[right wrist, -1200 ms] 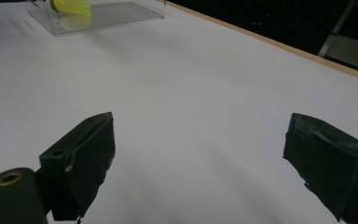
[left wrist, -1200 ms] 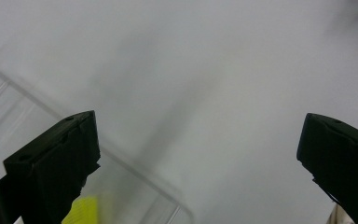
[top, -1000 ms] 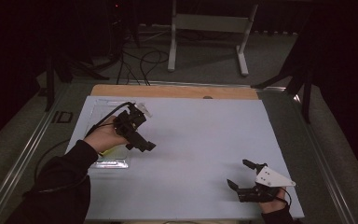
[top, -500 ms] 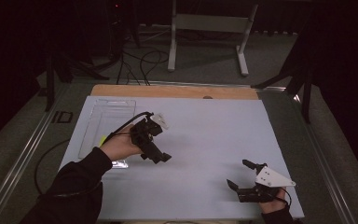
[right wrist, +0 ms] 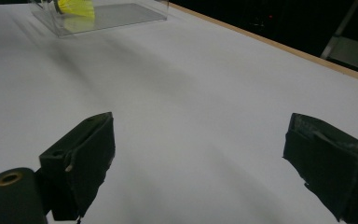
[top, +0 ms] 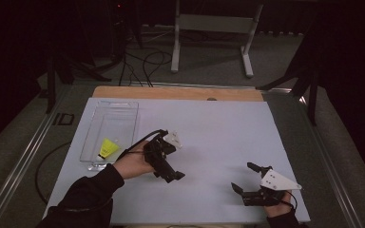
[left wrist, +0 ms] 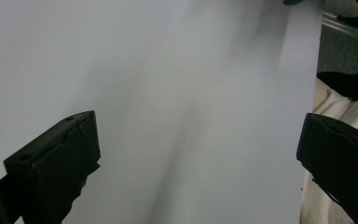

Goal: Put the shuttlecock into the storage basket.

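Two grippers: the left gripper (top: 171, 175) near the middle of the table, the right gripper (top: 248, 179) at the near right, each with two black jaws set wide apart; one clear plastic box (top: 110, 124) at the far left of the table; one yellow shuttlecock (top: 106, 148) inside it at its near end; one white mat (top: 218, 128) covering the table; one white metal stand (top: 214, 23) on the floor beyond the far edge.
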`<move>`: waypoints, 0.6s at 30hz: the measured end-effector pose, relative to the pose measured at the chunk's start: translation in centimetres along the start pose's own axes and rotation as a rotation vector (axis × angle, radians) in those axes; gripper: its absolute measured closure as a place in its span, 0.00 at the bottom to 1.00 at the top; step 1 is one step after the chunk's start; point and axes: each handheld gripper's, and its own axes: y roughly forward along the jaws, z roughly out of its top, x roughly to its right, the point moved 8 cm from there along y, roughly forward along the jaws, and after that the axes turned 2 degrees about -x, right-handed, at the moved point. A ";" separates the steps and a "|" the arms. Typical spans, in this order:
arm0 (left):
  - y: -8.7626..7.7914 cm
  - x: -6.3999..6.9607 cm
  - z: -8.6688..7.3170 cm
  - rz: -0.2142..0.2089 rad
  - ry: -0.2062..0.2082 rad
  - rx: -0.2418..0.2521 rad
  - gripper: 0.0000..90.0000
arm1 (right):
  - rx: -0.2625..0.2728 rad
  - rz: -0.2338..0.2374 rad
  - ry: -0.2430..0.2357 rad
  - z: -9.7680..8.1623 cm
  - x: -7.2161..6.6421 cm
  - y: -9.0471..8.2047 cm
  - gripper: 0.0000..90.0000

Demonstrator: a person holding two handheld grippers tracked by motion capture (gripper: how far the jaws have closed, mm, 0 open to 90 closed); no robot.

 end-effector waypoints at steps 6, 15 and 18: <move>1.3 1.2 -1.4 0.001 0.015 0.003 0.00 | -0.002 0.004 0.003 0.0 0.0 0.0 0.10; 1.6 2.0 -4.1 0.002 -0.005 0.002 0.00 | -0.003 0.007 0.003 -0.1 0.0 0.0 0.10; 1.6 2.2 -5.1 -0.004 -0.022 0.004 0.00 | -0.003 0.005 0.001 0.0 0.0 0.0 0.10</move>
